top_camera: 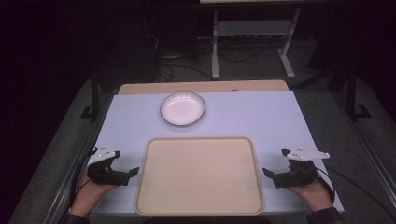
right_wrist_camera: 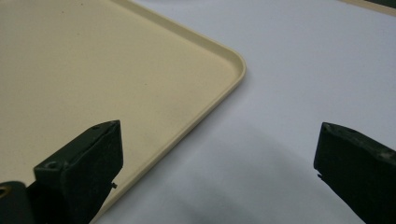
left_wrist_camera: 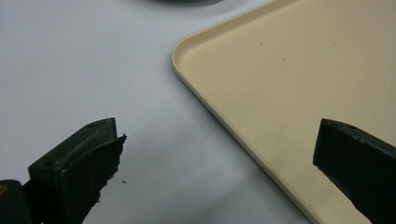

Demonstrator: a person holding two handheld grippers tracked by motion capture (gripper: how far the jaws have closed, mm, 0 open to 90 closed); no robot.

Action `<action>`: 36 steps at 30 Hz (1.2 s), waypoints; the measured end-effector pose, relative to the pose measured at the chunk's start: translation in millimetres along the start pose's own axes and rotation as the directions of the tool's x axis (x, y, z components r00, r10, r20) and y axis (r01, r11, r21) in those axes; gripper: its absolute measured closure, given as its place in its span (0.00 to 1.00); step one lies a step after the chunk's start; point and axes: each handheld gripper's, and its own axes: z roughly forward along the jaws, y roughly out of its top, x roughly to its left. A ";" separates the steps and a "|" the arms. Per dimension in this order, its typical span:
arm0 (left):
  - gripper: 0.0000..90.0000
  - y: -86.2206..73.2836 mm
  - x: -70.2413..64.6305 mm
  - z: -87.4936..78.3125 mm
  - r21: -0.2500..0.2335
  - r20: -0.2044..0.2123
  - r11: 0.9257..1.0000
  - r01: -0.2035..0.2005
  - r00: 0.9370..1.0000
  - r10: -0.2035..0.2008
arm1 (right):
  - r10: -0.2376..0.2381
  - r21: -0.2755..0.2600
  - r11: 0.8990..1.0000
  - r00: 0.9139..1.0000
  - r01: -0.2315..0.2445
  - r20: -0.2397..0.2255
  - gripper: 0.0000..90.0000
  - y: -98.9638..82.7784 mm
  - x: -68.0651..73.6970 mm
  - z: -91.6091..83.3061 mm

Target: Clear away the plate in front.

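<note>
Both grippers, left gripper (top_camera: 133,172) and right gripper (top_camera: 267,172), are sitting wide open and empty, jaws facing the bare tray (top_camera: 200,205) between them, probably readying for the plate (top_camera: 182,108) beyond.

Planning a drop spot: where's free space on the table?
Tray is bare inside. White tabletop is free left and right of the plate. Tightest: the side strips where the left gripper and right gripper flank the tray.

Dim lab-like recording space, white-topped table (top_camera: 261,116) set on grey carpet, loose cables (top_camera: 233,56) and white metal stand (top_camera: 252,35) seen beyond its far edge
</note>
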 end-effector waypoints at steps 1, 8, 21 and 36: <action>0.00 1.6 0.3 0.9 0.000 0.002 1.000 0.005 1.000 -0.005 | 0.002 -0.002 1.000 1.000 -0.002 -0.002 0.01 0.1 -0.3 -0.3; 0.00 12.8 2.2 4.0 -0.016 0.014 1.000 0.010 1.000 -0.010 | 0.007 -0.014 1.000 1.000 -0.007 -0.014 0.01 1.0 -0.8 -0.7; 0.00 31.4 5.1 16.0 -0.028 0.024 1.000 0.011 1.000 -0.010 | 0.015 -0.034 0.999 1.000 -0.015 -0.012 0.01 3.1 -1.0 -2.4; 0.00 48.4 12.8 24.9 -0.048 0.022 0.999 0.023 1.000 -0.022 | 0.004 -0.036 0.999 1.000 -0.004 -0.020 0.01 4.3 1.1 -2.2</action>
